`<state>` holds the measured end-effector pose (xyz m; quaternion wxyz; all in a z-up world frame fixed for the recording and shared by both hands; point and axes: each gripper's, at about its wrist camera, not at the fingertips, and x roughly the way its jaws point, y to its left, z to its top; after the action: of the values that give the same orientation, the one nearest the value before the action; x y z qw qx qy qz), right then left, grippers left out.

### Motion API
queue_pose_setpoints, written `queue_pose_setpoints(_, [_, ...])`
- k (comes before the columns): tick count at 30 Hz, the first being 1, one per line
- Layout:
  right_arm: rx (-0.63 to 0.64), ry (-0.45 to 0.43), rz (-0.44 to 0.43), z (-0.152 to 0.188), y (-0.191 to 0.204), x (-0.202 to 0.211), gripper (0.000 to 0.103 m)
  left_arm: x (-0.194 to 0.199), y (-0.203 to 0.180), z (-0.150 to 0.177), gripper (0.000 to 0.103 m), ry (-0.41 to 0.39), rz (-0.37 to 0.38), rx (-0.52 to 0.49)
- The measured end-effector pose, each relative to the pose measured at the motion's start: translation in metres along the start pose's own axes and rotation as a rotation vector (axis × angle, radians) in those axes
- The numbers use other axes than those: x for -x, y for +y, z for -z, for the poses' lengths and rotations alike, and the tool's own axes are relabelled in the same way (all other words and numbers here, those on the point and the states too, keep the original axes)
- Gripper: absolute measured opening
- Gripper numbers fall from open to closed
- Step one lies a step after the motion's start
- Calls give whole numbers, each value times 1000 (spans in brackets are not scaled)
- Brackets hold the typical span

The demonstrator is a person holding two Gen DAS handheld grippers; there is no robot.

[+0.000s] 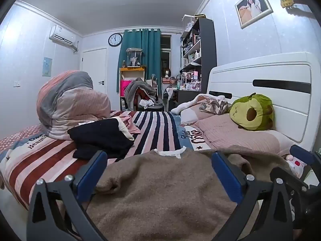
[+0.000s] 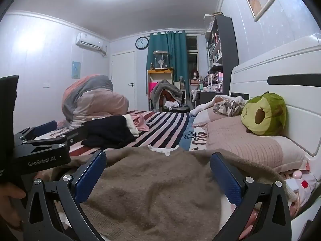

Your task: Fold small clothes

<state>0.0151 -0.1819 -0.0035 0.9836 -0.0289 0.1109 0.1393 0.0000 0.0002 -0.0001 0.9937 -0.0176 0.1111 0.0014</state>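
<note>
A brown fuzzy sweater [image 1: 160, 184] with a white neck label lies spread on the striped bed cover, collar away from me; it also shows in the right wrist view [image 2: 152, 184]. My left gripper [image 1: 158, 156] is open, its blue pads wide apart over the sweater's near part. My right gripper [image 2: 158, 156] is open too, over the same sweater, to the right of the left one. The left gripper's body shows in the right wrist view [image 2: 42, 150]. Neither holds cloth.
A heap of dark and pink clothes [image 1: 104, 136] lies beyond the sweater on the left. A bundled quilt [image 1: 70, 102] sits behind it. Pink pillows [image 1: 230, 132], a green plush [image 1: 252, 112] and the white headboard [image 1: 280, 92] are on the right.
</note>
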Motion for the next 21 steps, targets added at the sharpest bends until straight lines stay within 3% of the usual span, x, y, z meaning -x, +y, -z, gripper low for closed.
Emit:
queue_pose_setpoints(4, [4,-4,4,0,0,-1,102,-5,0,0,102,29,7,-5])
queue_pose_setpoints(21, [-9,0,10,10,-4,-4,102,-3,-1,5,102,15,15,-9])
